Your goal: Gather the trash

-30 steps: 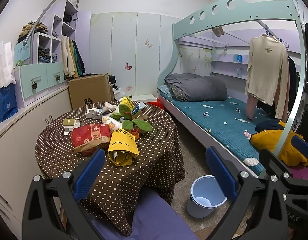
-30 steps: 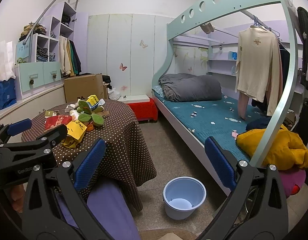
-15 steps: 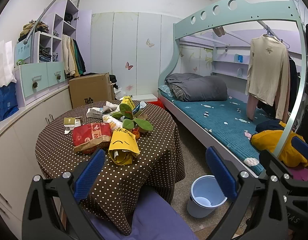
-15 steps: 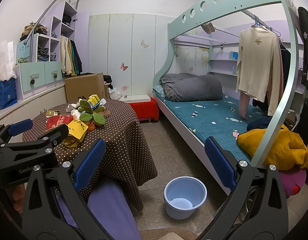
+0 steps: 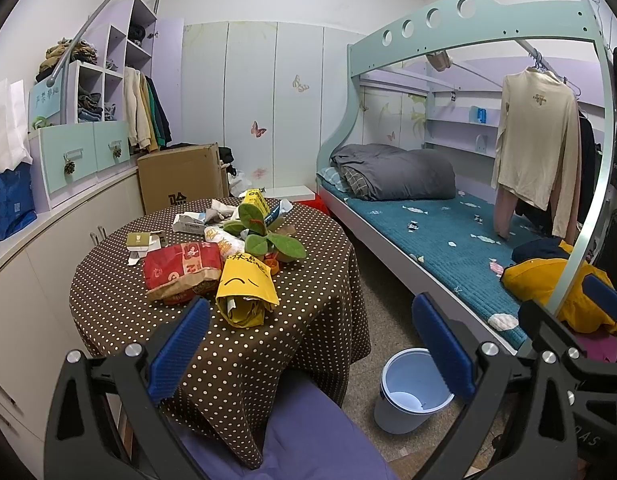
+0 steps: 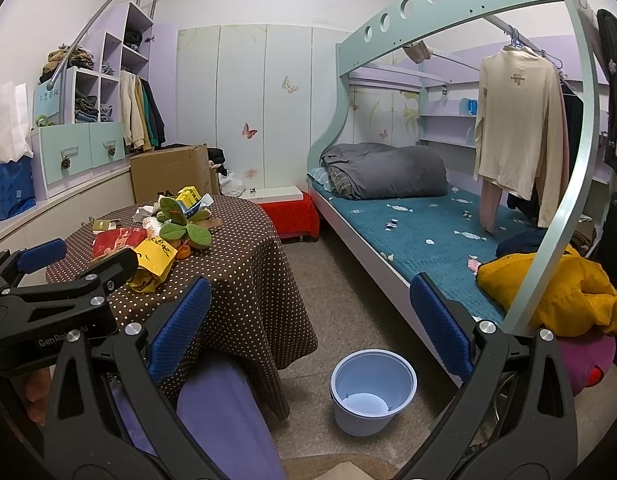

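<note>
We hold both the left gripper [image 5: 310, 344] and right gripper [image 6: 310, 320] with fingers spread and empty, near the littered surface [image 5: 308, 320] and the bucket [image 6: 372, 390] on the floor.

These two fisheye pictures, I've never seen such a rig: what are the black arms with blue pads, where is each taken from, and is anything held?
No robot here: a person holds a two-finger gripper in each hand, with a camera looking along its fingers. One picture is from the left gripper, the other from the right gripper. Both are open and empty. On the round table lie a yellow bag, a red bag, a green plush plant and paper scraps. A pale blue bin stands on the floor beside the bed.
</note>
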Demonstrator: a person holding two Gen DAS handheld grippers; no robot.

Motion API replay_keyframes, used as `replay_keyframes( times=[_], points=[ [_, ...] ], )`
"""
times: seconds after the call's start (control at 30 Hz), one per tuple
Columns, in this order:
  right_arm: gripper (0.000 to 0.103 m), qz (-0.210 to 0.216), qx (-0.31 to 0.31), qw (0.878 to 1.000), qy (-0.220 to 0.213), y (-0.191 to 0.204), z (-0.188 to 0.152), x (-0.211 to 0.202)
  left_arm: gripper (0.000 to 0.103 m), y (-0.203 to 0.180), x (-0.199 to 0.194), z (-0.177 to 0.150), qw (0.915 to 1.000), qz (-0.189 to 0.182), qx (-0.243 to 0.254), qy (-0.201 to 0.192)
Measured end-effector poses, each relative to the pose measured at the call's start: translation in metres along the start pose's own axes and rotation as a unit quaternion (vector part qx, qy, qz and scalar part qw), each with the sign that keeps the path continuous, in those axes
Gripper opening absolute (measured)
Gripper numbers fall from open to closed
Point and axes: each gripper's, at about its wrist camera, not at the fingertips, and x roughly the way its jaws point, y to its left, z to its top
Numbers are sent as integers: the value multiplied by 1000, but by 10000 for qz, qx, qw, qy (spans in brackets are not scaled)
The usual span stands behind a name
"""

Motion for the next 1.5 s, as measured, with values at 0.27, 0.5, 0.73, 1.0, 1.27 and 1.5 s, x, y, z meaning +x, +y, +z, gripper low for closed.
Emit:
replay_keyframes(
  times=[0.27,0.5,0.73,1.0,1.27,1.5],
  points=[
    [98,5,-1,10000,10,-1,1,0,99,0,0,0,10000,1,-1,14],
    [98,8,3,10000,21,0,0,0,99,-1,0,1,10000,0,-10,31],
    [98,11,4,10000,32,1,-1,0,99,-1,0,0,10000,5,-24,39],
    [98,51,13,9999,121,6,-1,6,99,3,4,1,9999,24,-56,85],
    [98,77,-2,9996,268,15,12,26,99,17,23,12,9994,142,-207,249],
    [98,313,-5,9977,598,31,21,60,99,40,49,19,9972,339,-395,539]
  ],
)
